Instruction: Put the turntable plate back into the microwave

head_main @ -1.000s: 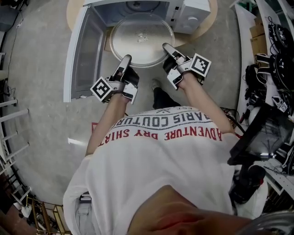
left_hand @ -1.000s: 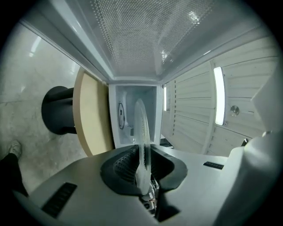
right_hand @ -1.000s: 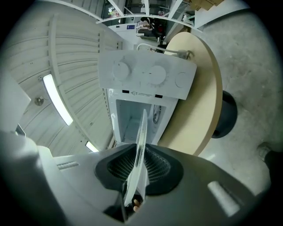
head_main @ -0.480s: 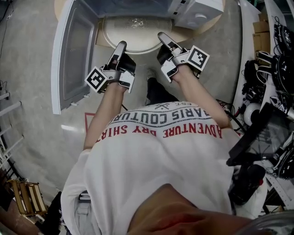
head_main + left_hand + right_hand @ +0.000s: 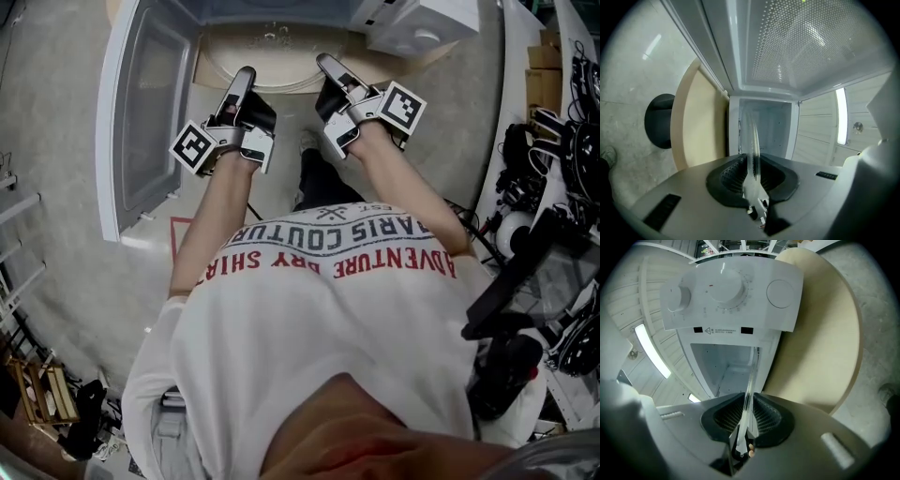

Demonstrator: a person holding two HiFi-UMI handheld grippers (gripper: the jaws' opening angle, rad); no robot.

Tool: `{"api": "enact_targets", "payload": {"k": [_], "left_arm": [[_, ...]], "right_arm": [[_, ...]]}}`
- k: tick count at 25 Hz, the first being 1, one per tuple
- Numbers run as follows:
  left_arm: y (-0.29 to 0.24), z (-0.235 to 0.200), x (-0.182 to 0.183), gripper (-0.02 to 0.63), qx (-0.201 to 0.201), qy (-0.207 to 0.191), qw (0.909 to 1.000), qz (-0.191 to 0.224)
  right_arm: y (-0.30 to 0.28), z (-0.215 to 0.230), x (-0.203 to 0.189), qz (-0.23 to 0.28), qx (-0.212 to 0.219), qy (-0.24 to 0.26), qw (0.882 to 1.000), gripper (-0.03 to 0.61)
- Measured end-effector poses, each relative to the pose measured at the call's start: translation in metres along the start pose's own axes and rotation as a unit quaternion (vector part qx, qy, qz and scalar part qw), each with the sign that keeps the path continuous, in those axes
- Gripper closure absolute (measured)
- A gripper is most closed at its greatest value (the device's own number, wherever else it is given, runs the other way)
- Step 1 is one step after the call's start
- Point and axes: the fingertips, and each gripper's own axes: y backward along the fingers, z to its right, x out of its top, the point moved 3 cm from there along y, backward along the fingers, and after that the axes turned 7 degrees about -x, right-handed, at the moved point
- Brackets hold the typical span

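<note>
The clear glass turntable plate (image 5: 270, 58) is held level between both grippers, mostly inside the open white microwave (image 5: 412, 23). My left gripper (image 5: 246, 77) is shut on the plate's near-left rim and my right gripper (image 5: 328, 67) on its near-right rim. In the left gripper view the plate (image 5: 753, 140) runs edge-on from the left gripper (image 5: 753, 180) into the cavity. In the right gripper view the plate's edge (image 5: 751, 380) leaves the right gripper (image 5: 746, 420) below the control panel (image 5: 726, 294) with its dials.
The microwave door (image 5: 141, 112) hangs wide open to the left. The oven stands on a round beige tabletop (image 5: 820, 333) above a grey floor (image 5: 56, 122). Cluttered benches with cables and gear (image 5: 562, 141) line the right side.
Both grippers have carried the plate forward, away from me, so that most of it has passed into the microwave cavity. Their hold on the rim is unchanged.
</note>
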Motion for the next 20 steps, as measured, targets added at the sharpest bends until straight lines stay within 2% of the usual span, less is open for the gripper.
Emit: {"api": "enact_targets", "payload": {"k": [8,14,20], "left_arm": [[0.005,0.003,0.0,0.569,0.011,0.003,0.9998,0.016],[0.003,0.009,-0.003,0.571,0.015,0.004,0.9998,0.016],[0.004,0.006,-0.001,0.571,0.018,0.009,0.9997,0.017]], "right_arm": [[-0.003,-0.003,-0.005,-0.01,0.006,-0.004,1.0,0.546],[-0.011,-0.012,-0.025,-0.046,0.027,-0.017,0.998,0.548],[-0.018,-0.008,-0.037,-0.057,0.016,-0.055,0.997,0.549]]}}
